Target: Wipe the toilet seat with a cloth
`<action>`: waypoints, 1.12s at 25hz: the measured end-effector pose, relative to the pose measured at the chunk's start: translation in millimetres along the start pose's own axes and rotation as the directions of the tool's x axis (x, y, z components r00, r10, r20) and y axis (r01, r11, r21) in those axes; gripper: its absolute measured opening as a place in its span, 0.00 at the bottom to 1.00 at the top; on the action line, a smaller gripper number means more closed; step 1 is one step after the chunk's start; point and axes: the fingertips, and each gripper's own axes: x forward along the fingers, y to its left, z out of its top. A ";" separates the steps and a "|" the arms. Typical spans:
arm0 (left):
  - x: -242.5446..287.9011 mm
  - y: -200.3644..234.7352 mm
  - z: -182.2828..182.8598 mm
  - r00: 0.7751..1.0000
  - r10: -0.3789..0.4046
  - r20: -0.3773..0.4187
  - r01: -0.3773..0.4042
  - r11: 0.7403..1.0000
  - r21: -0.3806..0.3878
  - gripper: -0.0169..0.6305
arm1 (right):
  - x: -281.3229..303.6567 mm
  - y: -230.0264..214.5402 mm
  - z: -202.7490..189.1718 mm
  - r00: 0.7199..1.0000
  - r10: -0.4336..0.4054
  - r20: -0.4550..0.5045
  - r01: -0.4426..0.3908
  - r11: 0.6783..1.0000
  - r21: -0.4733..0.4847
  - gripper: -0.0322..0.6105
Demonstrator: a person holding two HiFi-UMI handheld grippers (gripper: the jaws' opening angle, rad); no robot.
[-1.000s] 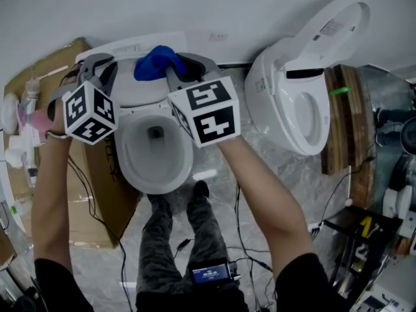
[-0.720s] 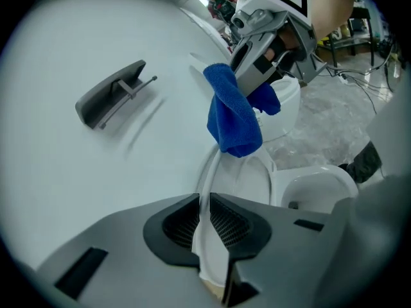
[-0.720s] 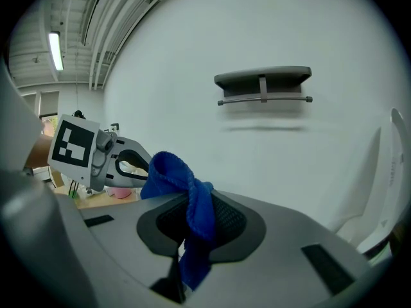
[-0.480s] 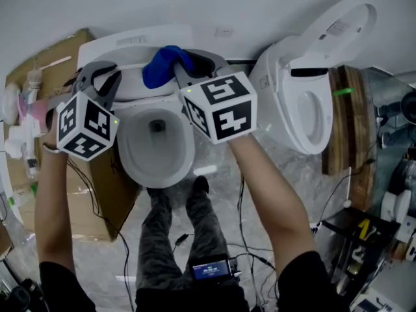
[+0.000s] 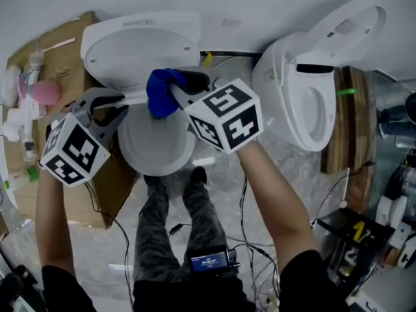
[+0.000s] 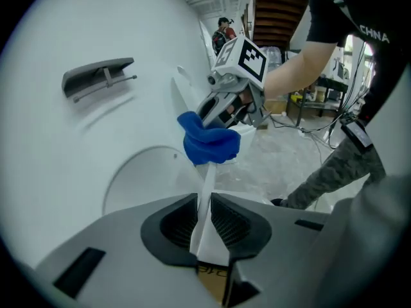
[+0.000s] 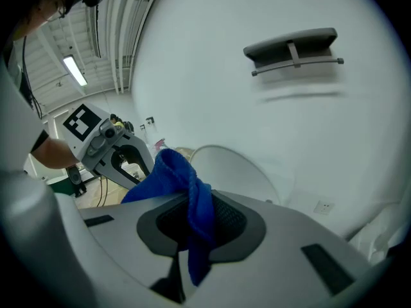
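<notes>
White wall, pale marbled floor (image 5: 292, 168), a cardboard box (image 5: 97, 194) at the left and a second toilet (image 5: 305, 103) at the right. Head view: the nearer toilet has its lid (image 5: 140, 44) up against the wall. The toilet seat (image 5: 133, 98) shows only as a thin white edge above the bowl (image 5: 156, 145) and appears lifted clear of it. The left gripper (image 5: 120, 103) has that edge at its tips, and the right gripper (image 5: 179, 86) carries a blue cloth (image 5: 161, 91) that touches the seat near the hinge end. Left gripper view: the jaws are closed narrowly on the thin seat edge, with the cloth bunched on the same edge just beyond. Right gripper view: the jaws are clamped on a fold of the cloth, most of which is bundled ahead of the tips, with a tail hanging below. Assessment: seat secured and cloth in contact at one spot, so wiping looks barely begun. Nearly the whole ring, both faces, appears left to do. Cleanliness cannot be judged.
</notes>
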 end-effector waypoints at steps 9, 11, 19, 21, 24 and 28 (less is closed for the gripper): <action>14.3 -109.5 -30.8 0.995 -0.100 -0.029 0.097 0.990 -0.100 0.16 | -7.8 54.5 -80.0 0.994 0.096 -0.056 -0.097 0.995 -0.007 0.15; 18.9 -128.3 -39.9 0.996 -0.082 -0.026 0.078 0.988 -0.131 0.17 | -7.2 65.8 -96.3 0.993 0.110 -0.051 -0.111 0.994 -0.015 0.15; 46.8 -201.2 -78.0 0.993 -0.073 -0.088 0.060 0.988 -0.142 0.21 | -6.0 89.4 -147.8 0.996 0.086 0.019 -0.087 0.995 0.054 0.15; 57.5 -218.4 -90.0 0.993 -0.069 -0.100 0.056 0.990 -0.127 0.22 | -9.9 95.1 -158.9 0.997 0.056 0.053 -0.059 0.996 0.063 0.15; 77.2 -249.4 -112.5 0.989 -0.063 -0.137 0.050 0.994 -0.096 0.23 | -18.1 103.4 -180.8 0.996 -0.010 0.084 0.003 0.996 0.084 0.15; 107.0 -286.9 -143.6 0.979 -0.059 -0.196 0.045 0.996 -0.073 0.25 | -29.6 110.7 -216.4 0.994 -0.083 0.069 0.072 0.987 0.147 0.15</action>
